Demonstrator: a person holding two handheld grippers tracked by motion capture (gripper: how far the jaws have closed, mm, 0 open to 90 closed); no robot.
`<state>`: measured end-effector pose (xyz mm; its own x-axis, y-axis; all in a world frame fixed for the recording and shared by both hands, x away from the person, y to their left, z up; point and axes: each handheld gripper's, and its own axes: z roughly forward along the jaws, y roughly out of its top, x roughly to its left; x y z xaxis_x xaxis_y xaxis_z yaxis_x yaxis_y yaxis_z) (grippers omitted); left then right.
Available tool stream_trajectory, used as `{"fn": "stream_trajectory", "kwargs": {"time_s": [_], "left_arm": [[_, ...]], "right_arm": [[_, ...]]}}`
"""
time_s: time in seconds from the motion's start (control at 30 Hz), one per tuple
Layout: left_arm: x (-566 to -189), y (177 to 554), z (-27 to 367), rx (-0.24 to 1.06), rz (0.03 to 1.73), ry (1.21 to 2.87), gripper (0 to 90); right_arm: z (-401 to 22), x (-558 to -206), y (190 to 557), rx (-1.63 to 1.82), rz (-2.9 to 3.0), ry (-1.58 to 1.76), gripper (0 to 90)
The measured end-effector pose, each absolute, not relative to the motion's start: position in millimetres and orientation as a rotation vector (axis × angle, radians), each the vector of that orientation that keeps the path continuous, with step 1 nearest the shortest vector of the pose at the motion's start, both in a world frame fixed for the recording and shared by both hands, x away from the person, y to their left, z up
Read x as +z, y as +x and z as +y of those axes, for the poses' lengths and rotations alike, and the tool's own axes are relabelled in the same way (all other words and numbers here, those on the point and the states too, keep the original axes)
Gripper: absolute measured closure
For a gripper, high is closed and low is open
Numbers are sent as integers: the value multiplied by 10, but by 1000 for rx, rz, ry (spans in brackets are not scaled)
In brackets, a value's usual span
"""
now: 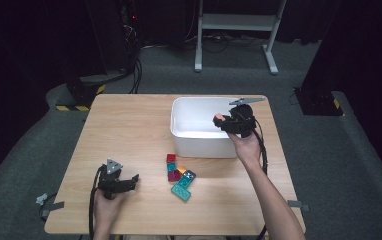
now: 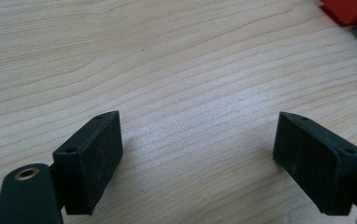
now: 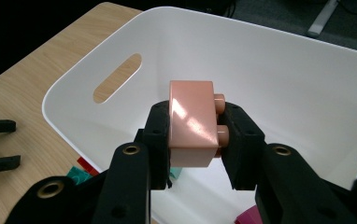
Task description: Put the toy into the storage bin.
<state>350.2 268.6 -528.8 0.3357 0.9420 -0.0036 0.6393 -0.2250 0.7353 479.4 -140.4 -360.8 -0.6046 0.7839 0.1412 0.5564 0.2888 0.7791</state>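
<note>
- Pink plastic is what matters here: the right gripper [image 3: 193, 140] has its fingers [image 3: 160, 140] clamped on a pink brick [image 3: 191, 123], one pad on the smooth face, the other against the studded side.
- Seen from the high view, that right gripper [image 1: 222, 121] hangs over the right-hand end of the white bin [image 1: 191, 132], which stands toward the table's far right corner. The brick [image 1: 219, 117] is above the bin's open top, not yet down in it.
- The step in hand looks like dropping the brick into the bin [image 3: 279, 74]. To do it well, I would bring the brick clear inside the rim before letting go, so it cannot clip the wall and bounce onto the table [image 1: 129, 130].
- Lowering a little first should soften the landing; a high drop may make the brick skip out.
- Opening the fingers evenly matters, since the studs may catch on one pad and swing the brick sideways.
- The left gripper [image 1: 129, 181] rests near the table's near left corner, with the fingers [image 2: 90, 161] spread wide and bare wood between them.
- A cluster of loose bricks [image 1: 180, 176], red, teal, orange and dark blue, lies on the table just in front of the bin, near the middle of the near edge; these likely come next.
</note>
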Motion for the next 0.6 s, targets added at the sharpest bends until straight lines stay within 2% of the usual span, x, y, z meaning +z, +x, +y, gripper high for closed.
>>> {"fn": "stream_trajectory", "kwargs": {"time_s": [0.43, 0.5, 0.53, 0.57, 0.6], "left_arm": [[-5288, 3502, 2687, 601, 1382, 1959, 159], [-5288, 3502, 2687, 601, 1382, 1959, 159], [-5288, 3501, 2687, 602, 1382, 1958, 159], [-5288, 3501, 2687, 602, 1382, 1958, 159], [-5288, 3501, 2687, 601, 1382, 1959, 159]], "right_arm": [[-1351, -3692, 4912, 1157, 2277, 1264, 654], [-1348, -3708, 4932, 1144, 2274, 1273, 642], [-1351, -3722, 4951, 1150, 2277, 1276, 600], [-1351, -3722, 4951, 1150, 2277, 1276, 600], [-1345, -3735, 4956, 1138, 2279, 1280, 551]]}}
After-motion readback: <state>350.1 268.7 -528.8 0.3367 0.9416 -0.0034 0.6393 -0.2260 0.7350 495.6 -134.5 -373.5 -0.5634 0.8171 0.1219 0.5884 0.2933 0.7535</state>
